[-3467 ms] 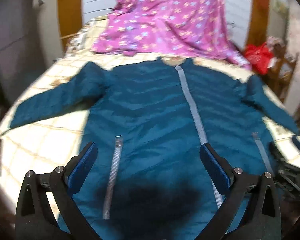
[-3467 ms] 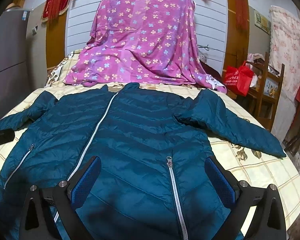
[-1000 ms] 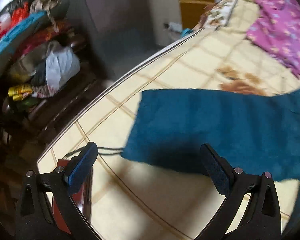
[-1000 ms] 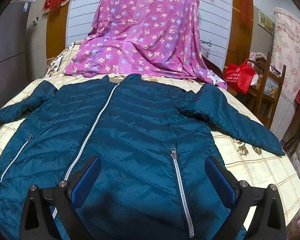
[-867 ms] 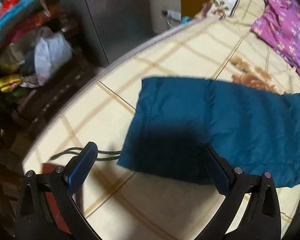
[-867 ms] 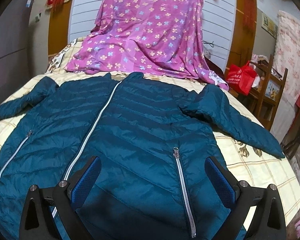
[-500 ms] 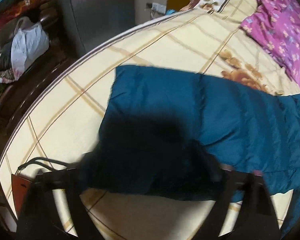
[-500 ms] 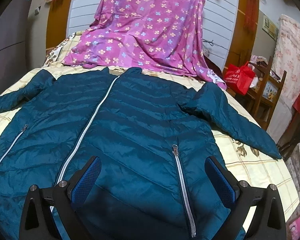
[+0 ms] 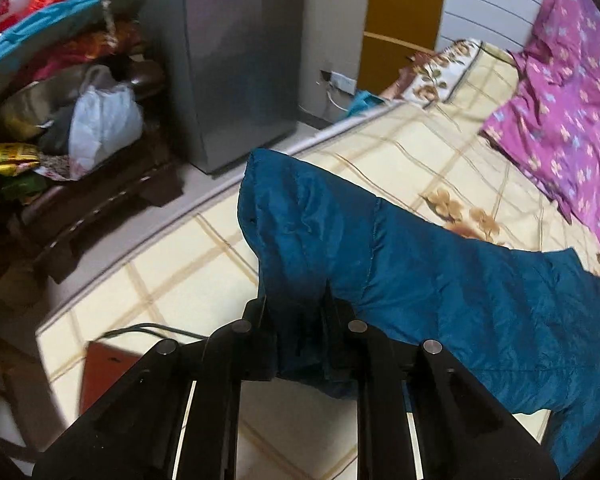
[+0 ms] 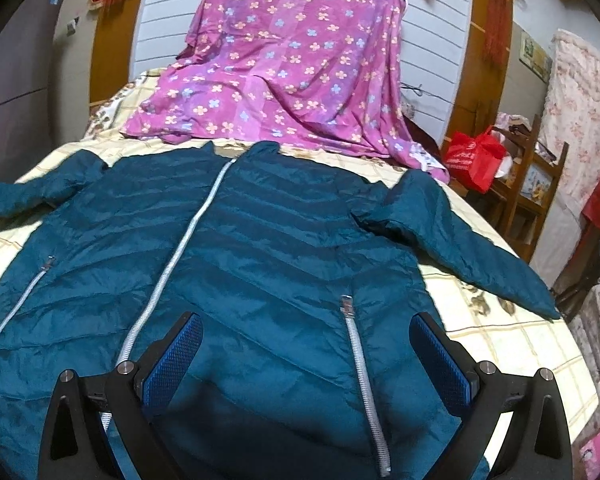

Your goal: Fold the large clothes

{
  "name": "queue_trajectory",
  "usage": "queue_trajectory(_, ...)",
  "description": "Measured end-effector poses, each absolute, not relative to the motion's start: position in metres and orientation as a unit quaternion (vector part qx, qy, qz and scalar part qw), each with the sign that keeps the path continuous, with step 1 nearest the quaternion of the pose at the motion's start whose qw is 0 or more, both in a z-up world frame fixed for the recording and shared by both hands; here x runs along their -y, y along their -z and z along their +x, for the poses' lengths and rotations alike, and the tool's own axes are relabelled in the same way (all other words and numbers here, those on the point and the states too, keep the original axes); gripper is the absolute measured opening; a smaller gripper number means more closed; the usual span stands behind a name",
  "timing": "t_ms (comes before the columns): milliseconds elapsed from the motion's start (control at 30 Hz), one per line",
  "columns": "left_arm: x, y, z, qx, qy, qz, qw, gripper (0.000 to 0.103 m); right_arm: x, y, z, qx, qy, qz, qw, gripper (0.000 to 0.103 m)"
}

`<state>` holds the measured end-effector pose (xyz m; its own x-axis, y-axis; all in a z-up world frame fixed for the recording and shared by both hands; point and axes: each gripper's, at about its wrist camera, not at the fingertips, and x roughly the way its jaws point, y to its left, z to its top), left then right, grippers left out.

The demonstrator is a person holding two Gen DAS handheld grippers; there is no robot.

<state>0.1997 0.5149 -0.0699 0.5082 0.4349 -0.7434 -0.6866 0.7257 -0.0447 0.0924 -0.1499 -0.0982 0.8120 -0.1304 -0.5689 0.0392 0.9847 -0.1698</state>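
Now the left gripper (image 9: 296, 312) has just closed on the teal quilted puffer jacket's (image 10: 260, 264) sleeve cuff (image 9: 284, 216); next, probably carry it across the body, while the right gripper (image 10: 306, 356) hovers spread

no legible txt, red bag (image 10: 474, 158) print unreadable

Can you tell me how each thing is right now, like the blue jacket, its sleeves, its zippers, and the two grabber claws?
Jacket: spread flat on the bed, front up.
Main zipper: zipped shut.
Pocket zippers: shut.
Left sleeve: cuff pinched and lifted off the bed.
Right sleeve: lying flat, stretched out.
Left gripper: just closed on the sleeve cuff.
Right gripper: open, above the jacket's hem, holding nothing.
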Motion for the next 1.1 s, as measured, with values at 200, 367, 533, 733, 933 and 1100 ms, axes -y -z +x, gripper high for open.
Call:
queue_trajectory(200, -0.494, 0.024, 0.184, -0.345, -0.341, -0.153, 0.861, 0.012, 0.170, 0.105, 0.095, -0.331, 0.075, -0.069, 0.938, 0.103)
queue_trajectory(367, -0.412, -0.025, 0.187, -0.299, -0.236, -0.130, 0.915, 0.012, 0.195, 0.106, 0.090, -0.341, 0.085, -0.031, 0.936, 0.103)
queue_trajectory(533, -0.312, -0.057, 0.200, -0.271, -0.132, -0.128, 0.945, 0.011, 0.209, 0.106, 0.081, -0.344, 0.086, -0.016, 0.935, 0.103)
queue_trajectory(733, -0.191, -0.050, 0.239, -0.291, -0.036, -0.135, 0.947, 0.011, 0.217, 0.102, 0.072, -0.338, 0.084, -0.019, 0.937, 0.103)
queue_trajectory(933, -0.094, -0.018, 0.275, -0.328, 0.028, -0.139, 0.934, 0.006, 0.232, 0.104, 0.073, -0.351, 0.096, 0.005, 0.932, 0.103)
queue_trajectory(1100, -0.015, 0.007, 0.298, -0.350, 0.083, -0.125, 0.924, 0.006, 0.241, 0.103, 0.072, -0.352, 0.095, 0.014, 0.931, 0.103)
